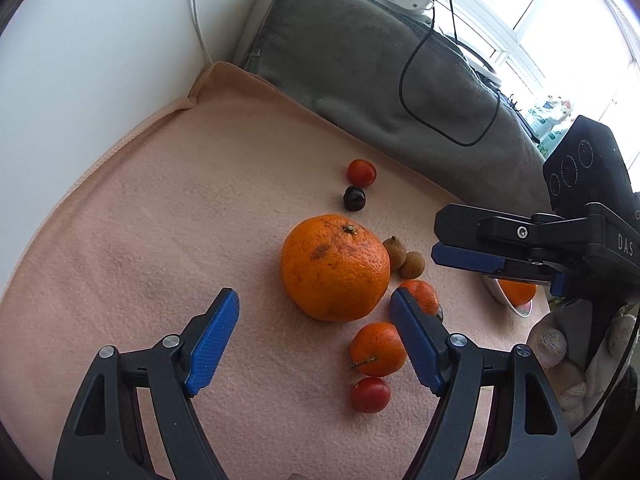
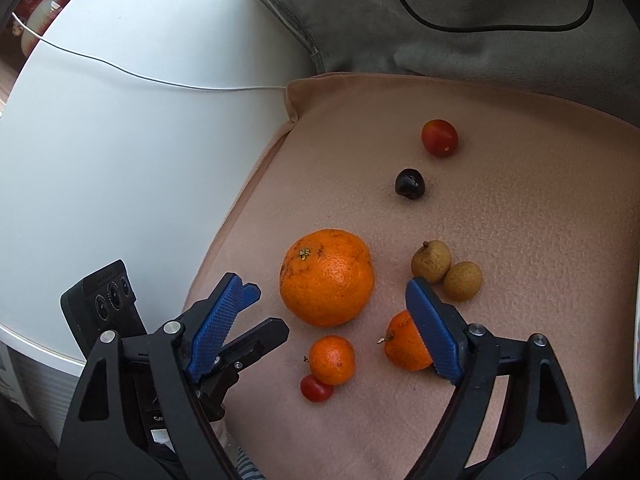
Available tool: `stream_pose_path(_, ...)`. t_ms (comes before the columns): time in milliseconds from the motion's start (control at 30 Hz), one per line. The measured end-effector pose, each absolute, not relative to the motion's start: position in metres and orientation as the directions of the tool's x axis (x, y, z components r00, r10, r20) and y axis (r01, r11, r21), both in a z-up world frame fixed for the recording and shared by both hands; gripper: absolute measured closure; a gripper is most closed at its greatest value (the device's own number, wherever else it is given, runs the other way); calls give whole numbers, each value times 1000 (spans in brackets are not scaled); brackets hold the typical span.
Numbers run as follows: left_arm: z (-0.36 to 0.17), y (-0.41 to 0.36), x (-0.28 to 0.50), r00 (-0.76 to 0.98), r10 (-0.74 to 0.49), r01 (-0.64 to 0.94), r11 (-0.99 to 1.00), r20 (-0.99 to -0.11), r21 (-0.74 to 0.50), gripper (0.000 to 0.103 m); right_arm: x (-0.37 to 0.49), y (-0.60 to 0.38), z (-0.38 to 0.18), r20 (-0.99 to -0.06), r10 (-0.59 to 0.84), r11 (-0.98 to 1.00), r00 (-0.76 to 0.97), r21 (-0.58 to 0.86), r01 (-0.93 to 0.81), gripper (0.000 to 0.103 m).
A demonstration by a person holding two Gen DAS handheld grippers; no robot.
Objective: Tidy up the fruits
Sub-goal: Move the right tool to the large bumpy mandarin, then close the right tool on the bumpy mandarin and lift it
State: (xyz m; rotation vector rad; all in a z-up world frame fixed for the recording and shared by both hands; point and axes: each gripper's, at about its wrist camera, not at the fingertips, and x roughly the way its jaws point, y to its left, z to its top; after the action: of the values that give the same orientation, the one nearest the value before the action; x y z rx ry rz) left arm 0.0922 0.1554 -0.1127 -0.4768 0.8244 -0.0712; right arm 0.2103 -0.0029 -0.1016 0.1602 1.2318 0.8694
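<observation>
A pink cloth [image 1: 160, 240] covers the surface, its folded corner [image 2: 294, 98] lying against a white table [image 2: 120, 160]. A grey cushion [image 1: 360, 60] runs along the cloth's far edge, with a black cable [image 1: 448, 92] looped on top of it. A thin white cable [image 2: 120, 70] crosses the white table toward the cloth's corner.

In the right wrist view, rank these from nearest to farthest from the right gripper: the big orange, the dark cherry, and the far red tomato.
From the right gripper:
1. Big orange, just ahead of the open jaws, slightly left of centre.
2. Dark cherry, farther up the pink cloth, to the right.
3. Far red tomato, beyond the cherry, near the grey cushion.
</observation>
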Motion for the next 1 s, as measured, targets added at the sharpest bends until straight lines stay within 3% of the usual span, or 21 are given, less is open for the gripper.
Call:
stream_pose_path(467,-121,148,105,664,-293,-107,873,-688,-476,25,218,17,-125,-759,651,675,4,576,-462,27)
stream_pose_path(567,-122,149,107,660,-307,-106,866,-686,-489,33,218,21,-128,-764,645,676,0,571,-465,27)
stream_pose_path(1000,-123,148,114,648,-324,-101,860,-689,-500,41,219,34,-140,-791,612,692,-4,538,-480,30)
